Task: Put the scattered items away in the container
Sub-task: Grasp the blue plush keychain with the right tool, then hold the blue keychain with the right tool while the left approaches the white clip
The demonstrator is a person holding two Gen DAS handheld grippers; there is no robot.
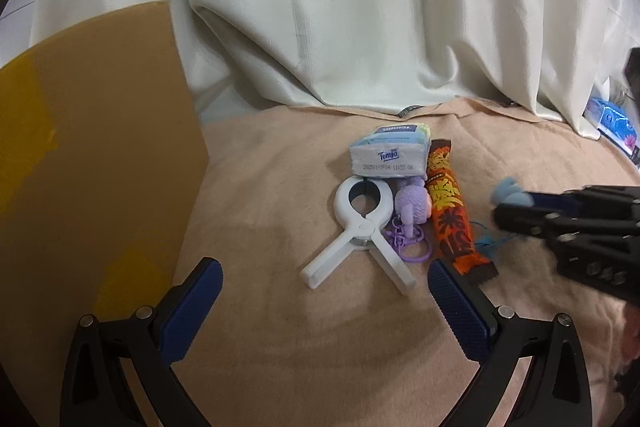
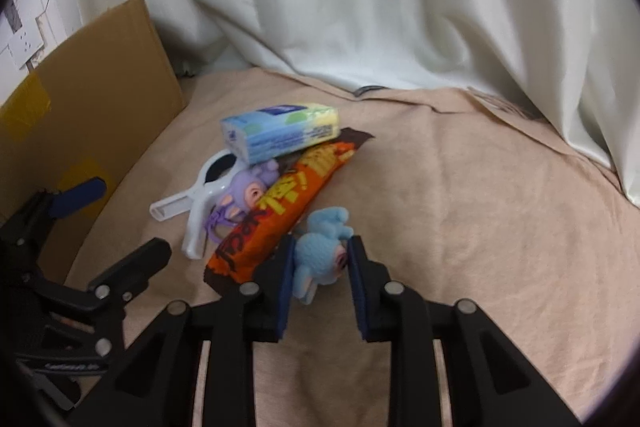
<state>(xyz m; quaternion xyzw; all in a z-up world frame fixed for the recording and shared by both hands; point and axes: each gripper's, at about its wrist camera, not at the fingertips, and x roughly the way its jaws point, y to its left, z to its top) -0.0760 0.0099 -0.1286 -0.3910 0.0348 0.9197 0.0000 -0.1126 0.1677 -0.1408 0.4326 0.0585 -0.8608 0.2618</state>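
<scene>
My right gripper is shut on a light-blue plush toy that lies on the beige cloth beside an orange snack bar. Both pads press its sides. In the left wrist view that right gripper comes in from the right with the blue plush toy at its tip. My left gripper stands open above the handles of a white clamp. A purple plush keychain lies between the clamp and the snack bar. A tissue pack rests behind them. The cardboard box stands at the left.
A white curtain hangs close behind the items. The beige cloth covers the surface, with open room to the right of the pile. A blue printed package lies at the far right edge. A wall socket shows behind the box.
</scene>
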